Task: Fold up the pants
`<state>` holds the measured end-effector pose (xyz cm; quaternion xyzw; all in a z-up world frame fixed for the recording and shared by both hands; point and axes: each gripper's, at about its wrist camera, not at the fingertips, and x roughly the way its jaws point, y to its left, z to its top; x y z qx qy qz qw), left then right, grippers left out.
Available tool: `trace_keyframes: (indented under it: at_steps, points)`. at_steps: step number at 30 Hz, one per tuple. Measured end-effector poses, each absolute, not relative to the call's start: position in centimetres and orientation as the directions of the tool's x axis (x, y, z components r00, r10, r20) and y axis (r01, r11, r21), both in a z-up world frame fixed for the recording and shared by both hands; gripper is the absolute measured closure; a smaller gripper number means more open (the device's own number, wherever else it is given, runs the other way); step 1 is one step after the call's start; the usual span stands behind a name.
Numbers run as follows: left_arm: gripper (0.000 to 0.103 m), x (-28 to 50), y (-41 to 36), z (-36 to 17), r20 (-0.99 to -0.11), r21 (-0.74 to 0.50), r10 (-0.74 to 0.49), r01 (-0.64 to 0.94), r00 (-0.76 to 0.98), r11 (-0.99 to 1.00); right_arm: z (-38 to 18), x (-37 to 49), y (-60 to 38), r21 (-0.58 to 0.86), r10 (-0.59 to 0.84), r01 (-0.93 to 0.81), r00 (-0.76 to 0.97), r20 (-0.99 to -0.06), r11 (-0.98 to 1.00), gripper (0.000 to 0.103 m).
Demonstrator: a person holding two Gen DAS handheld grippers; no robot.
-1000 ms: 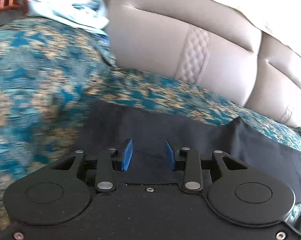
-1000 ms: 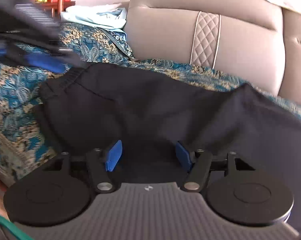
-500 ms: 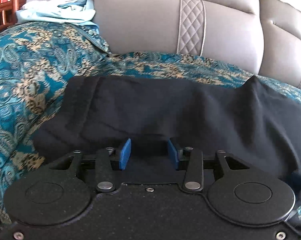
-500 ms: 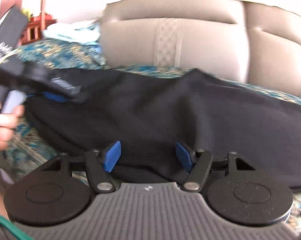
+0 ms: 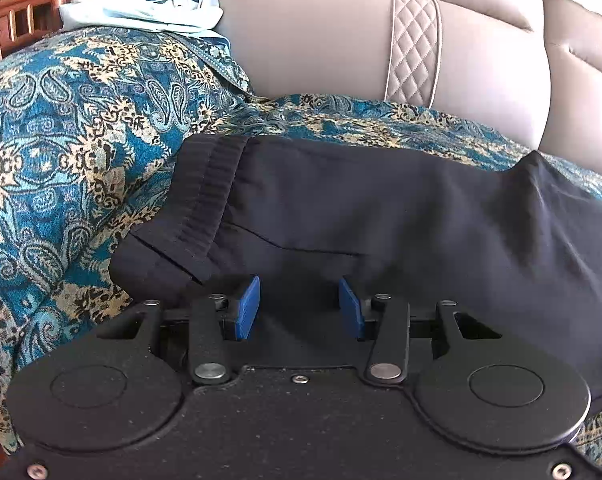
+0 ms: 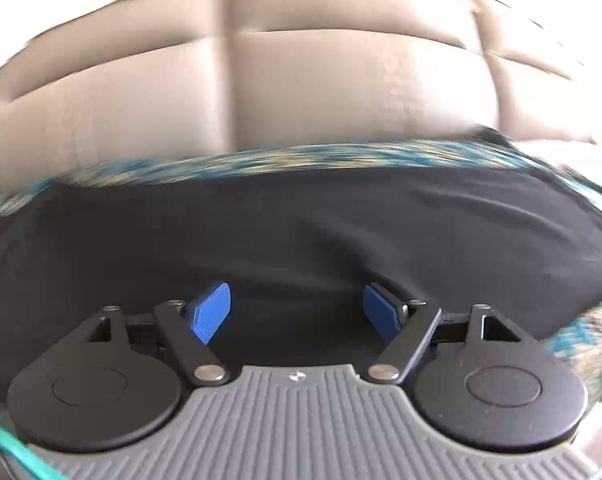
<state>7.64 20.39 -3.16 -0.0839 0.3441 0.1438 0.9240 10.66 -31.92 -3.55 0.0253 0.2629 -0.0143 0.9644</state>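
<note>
Black pants [image 5: 401,216] flat on teal paisley cover [image 5: 61,152], waistband at ten o'clock. Left gripper [image 5: 299,308] and right gripper [image 6: 297,312] both opening, pinching nothing.

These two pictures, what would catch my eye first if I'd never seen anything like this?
Probably the dark pants spread across a teal and gold patterned cover, with a beige padded backrest behind. Next, the blue-tipped left gripper over the pants near the ribbed waistband; the right gripper is over plain dark cloth, both opening with nothing pinched.
</note>
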Motion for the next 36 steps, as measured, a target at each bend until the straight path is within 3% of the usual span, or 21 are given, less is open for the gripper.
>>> trace_keyframes:
  at_steps: [9,13,23,30,36]
  points:
    - [0.059,8.6,20.1,-2.8,-0.694,-0.042,0.238,-0.368,0.680,0.929,-2.9,18.1,-45.4,0.102,-0.175,0.274,0.815,-0.553,0.956,0.014]
    - [0.059,8.9,19.9,-2.9,-0.702,-0.028,0.255,-0.384,0.665,0.923,-2.5,22.7,-47.9,0.029,-0.236,0.316,0.763,-0.602,0.948,0.009]
    - [0.059,9.1,19.7,-2.9,-0.705,-0.016,0.273,-0.401,0.654,0.916,-2.2,30.8,-51.7,0.039,-0.214,0.311,0.732,-0.647,0.950,0.004]
    - [0.059,9.2,19.8,-2.9,-0.706,-0.020,0.273,-0.403,0.654,0.915,-0.9,26.0,-53.7,0.274,-0.124,0.321,0.824,-0.552,0.907,0.007]
    - [0.059,9.1,19.8,-2.9,-0.700,-0.019,0.275,-0.401,0.659,0.916,-0.9,16.8,-57.1,0.460,-0.217,0.450,0.854,-0.473,0.766,0.007]
